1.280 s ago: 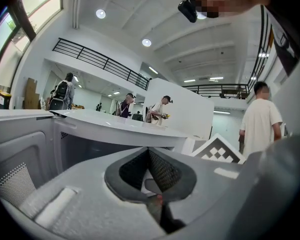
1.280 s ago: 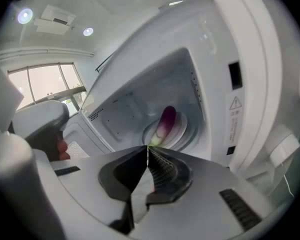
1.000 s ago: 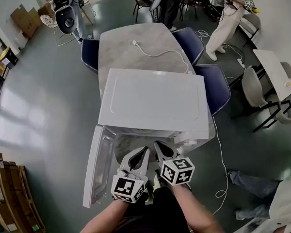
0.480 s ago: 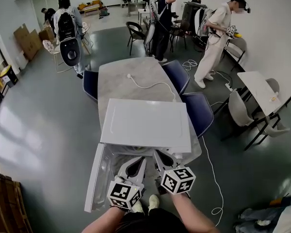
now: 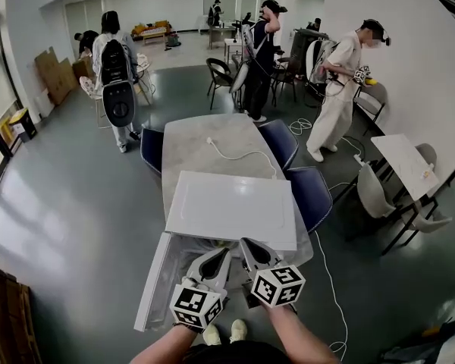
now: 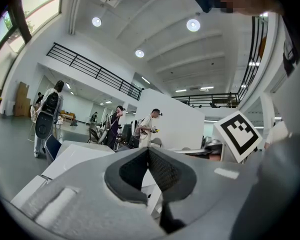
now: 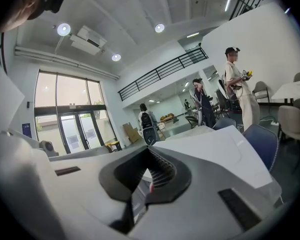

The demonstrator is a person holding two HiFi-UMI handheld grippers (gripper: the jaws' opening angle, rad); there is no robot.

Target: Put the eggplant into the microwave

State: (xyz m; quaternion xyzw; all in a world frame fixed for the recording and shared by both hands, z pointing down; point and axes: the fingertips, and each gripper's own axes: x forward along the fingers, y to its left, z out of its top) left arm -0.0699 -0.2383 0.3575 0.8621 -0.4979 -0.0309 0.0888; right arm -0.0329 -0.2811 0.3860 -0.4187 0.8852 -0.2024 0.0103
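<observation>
The white microwave (image 5: 231, 207) stands on a grey table (image 5: 205, 139), its door (image 5: 155, 279) swung open to the left. My left gripper (image 5: 226, 253) and right gripper (image 5: 247, 243) hang side by side just before the oven's open front, both shut and empty. In the left gripper view the left gripper (image 6: 148, 149) points level over the microwave's top (image 6: 75, 156). In the right gripper view the right gripper (image 7: 149, 148) has its pads together, with the microwave's top (image 7: 215, 149) to its right. No eggplant shows in any view. The oven's inside is hidden.
A white power cord (image 5: 239, 156) lies on the table behind the microwave. Blue chairs (image 5: 311, 192) stand at the table's right and another (image 5: 152, 149) at its left. Several people (image 5: 341, 89) stand further back, and a white table (image 5: 406, 165) with chairs is at the right.
Both grippers have risen in front of the microwave, still shut. The head view has tilted up, so more of the room and the people behind shows.
</observation>
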